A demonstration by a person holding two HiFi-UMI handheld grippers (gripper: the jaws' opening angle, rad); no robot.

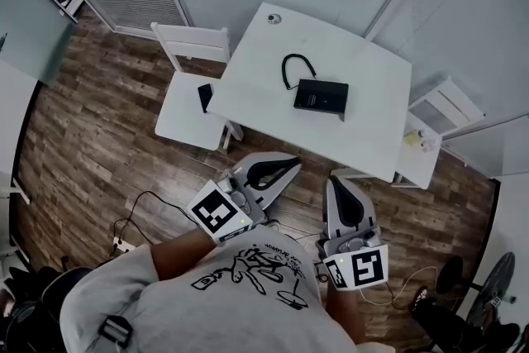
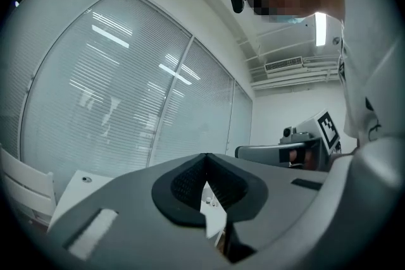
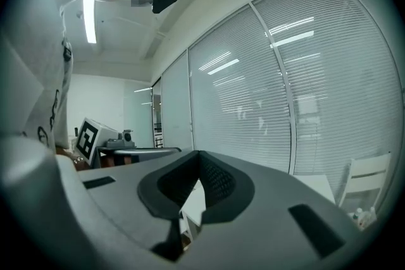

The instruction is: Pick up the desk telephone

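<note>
Currently, the jaws of the left gripper [image 2: 205, 160] and of the right gripper [image 3: 198, 156] are closed tip to tip, with nothing between them. Both grippers are held about level, side by side, short of the bench [image 1: 248, 87] and apart from its near edge. One desk telephone [image 1: 321, 96] lies flat near the bench's middle. One cord [image 1: 291, 66] loops toward the far edge. Two chairs stand by: left chair [image 1: 186, 107], right chair [image 1: 442, 107].
</note>
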